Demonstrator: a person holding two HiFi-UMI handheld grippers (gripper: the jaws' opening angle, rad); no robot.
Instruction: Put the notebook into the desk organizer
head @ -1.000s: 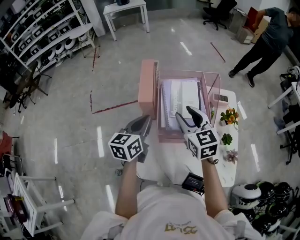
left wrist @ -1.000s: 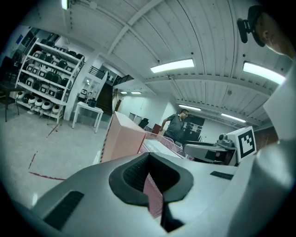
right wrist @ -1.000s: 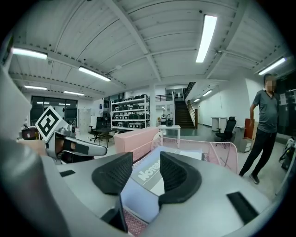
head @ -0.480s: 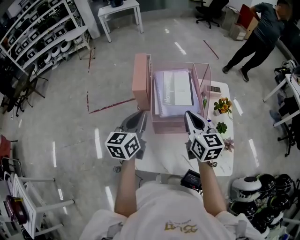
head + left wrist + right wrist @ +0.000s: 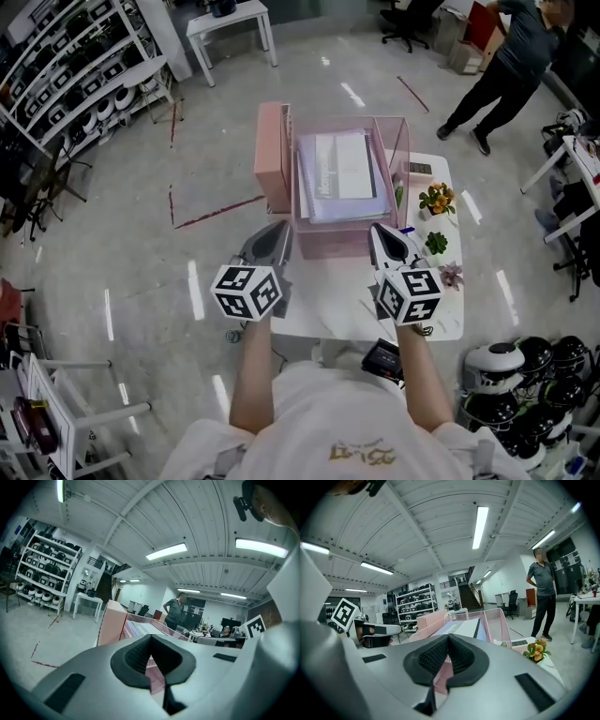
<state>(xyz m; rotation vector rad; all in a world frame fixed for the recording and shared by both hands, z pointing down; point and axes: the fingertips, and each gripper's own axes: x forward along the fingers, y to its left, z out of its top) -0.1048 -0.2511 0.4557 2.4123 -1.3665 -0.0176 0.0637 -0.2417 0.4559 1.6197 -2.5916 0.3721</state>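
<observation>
A pink mesh desk organizer (image 5: 399,150) stands on the far part of a small white table (image 5: 337,309). A spiral notebook (image 5: 339,173) with a pale cover lies in it on top of other books. Both grippers hover over the table's near part, short of the organizer's front wall. My left gripper (image 5: 278,234) is shut with nothing in it. My right gripper (image 5: 380,232) is also shut and holds nothing. In the left gripper view the shut gripper (image 5: 151,641) points at the organizer (image 5: 115,623). Past the shut gripper (image 5: 448,641) in the right gripper view, the organizer (image 5: 499,620) and notebook (image 5: 464,629) show.
Potted flowers (image 5: 436,199) and two small plants (image 5: 436,244) stand along the table's right side. A black device (image 5: 384,358) lies at the near edge. Helmets (image 5: 525,375) sit low right, shelves (image 5: 75,66) far left, a person (image 5: 506,66) stands far right.
My right gripper has closed and drawn back from over the notebook toward me. The notebook stays in the organizer. The left gripper has hardly moved.
</observation>
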